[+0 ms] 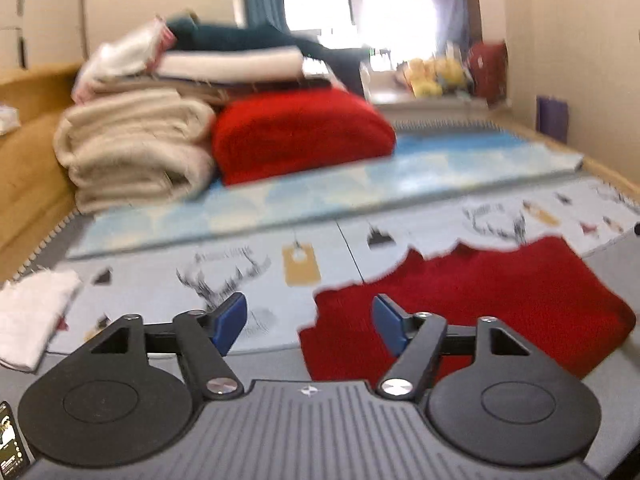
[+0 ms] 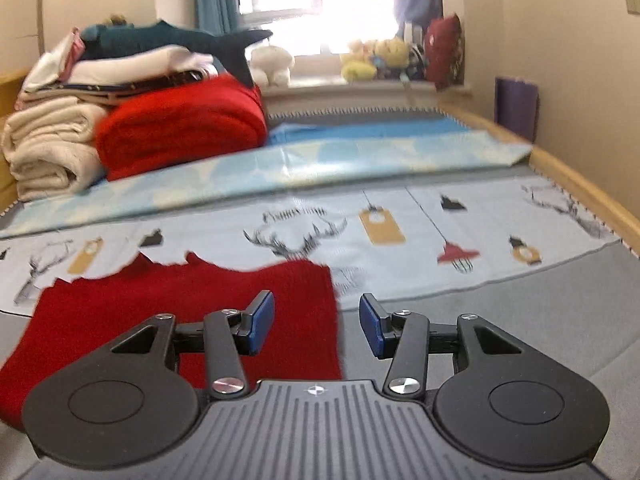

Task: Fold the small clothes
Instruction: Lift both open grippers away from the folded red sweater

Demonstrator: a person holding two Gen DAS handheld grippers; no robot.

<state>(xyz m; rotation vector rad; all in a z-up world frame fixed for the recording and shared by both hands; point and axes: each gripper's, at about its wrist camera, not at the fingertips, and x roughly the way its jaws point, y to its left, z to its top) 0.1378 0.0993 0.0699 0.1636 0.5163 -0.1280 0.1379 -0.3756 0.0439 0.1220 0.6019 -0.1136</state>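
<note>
Red knit garment [image 2: 180,320], fuzzy, roughly rectangular with a jagged far edge, flat on the printed bedsheet [image 2: 400,264]. Left gripper [image 1: 308,322] and right gripper [image 2: 317,326]: blue-padded fingers apart, holding nothing.

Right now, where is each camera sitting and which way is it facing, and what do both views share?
Left wrist: mounted on the left claw, facing along the bed toward the window; its open blue fingers show, with the red garment lying flat to the right.
Right wrist: mounted on the right claw, facing the same way; its open fingers show, with the red garment to the left.
Shared: the red garment, the deer-print sheet, the folded stack and the window.
</note>
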